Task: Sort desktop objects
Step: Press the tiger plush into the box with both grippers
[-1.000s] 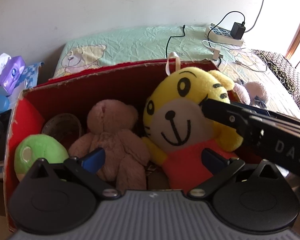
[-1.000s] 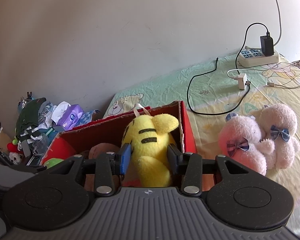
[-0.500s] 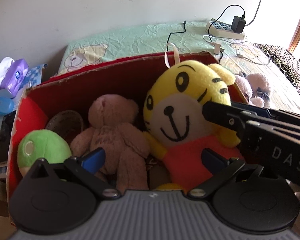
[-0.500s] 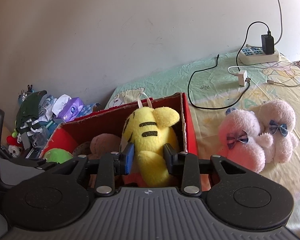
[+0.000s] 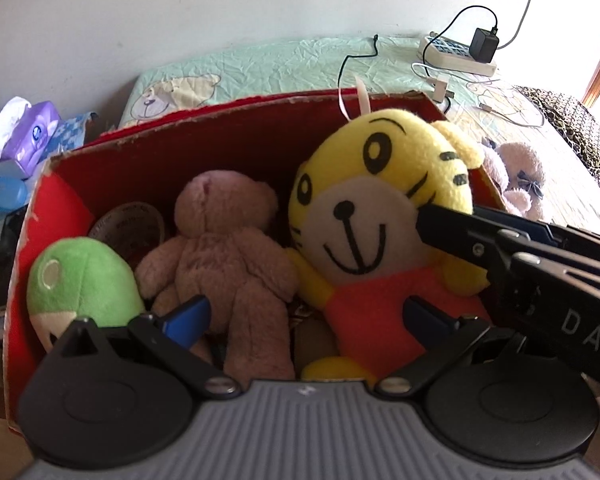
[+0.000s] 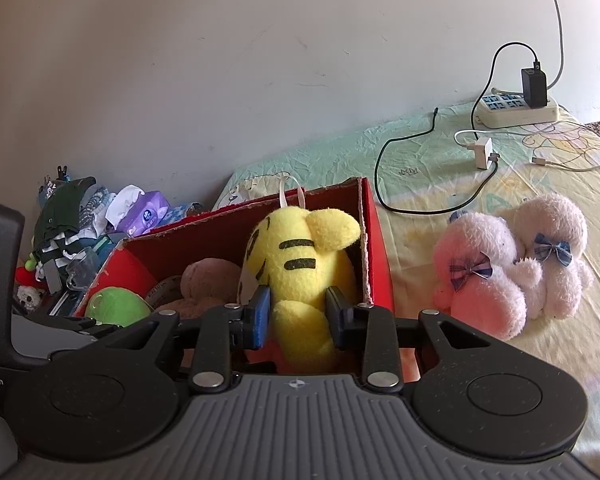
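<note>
We see the right gripper [image 6: 298, 312] with its blue-padded fingers [image 6: 260, 314] pressed on the fuzzy yellow striped tiger plush [image 6: 300, 264], at centre frame inside the red cardboard box [image 6: 376, 248] (right end). The left gripper [image 5: 304, 314] hovers level over the box, fingers spread wide around nothing, above the matted brown teddy bear [image 5: 228, 248].

Power strip [image 6: 516, 110] with black charger [image 6: 534, 87] plugged in sits on bedsheet [image 6: 420, 168] by the wall. Black cable [image 6: 404, 160] and white adapter [image 6: 483, 153] lie near it. Purple tissue pack [image 6: 144, 216] among clutter beyond the sheet's far-left edge.
</note>
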Demonstrator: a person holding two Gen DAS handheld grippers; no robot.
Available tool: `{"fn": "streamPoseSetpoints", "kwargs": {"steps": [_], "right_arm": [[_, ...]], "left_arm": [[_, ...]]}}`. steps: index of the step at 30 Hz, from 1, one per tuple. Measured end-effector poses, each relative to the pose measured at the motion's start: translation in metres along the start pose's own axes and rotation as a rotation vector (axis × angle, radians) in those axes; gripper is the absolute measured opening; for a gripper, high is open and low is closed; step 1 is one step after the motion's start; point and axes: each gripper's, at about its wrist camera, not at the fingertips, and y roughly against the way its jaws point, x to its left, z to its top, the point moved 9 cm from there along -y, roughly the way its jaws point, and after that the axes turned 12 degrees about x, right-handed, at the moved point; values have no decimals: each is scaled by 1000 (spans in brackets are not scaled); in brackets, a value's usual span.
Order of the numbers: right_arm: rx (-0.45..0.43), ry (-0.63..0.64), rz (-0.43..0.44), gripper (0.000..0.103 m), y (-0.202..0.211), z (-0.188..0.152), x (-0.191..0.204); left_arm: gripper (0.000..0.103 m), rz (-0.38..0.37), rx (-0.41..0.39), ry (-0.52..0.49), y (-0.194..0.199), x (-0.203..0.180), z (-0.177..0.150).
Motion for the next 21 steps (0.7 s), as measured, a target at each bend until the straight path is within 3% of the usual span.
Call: {"fn": "streamPoseSetpoints", "kwargs": {"steps": [15,21], "right_arm": [[-53,24,-4,32,2,-2,0],[-45,-25,15,32,5,-2,-2]], "left_arm": [[103,7,10,-1,-4,-3,-3],[103,22,2,-1,3,-2,-3]]}}
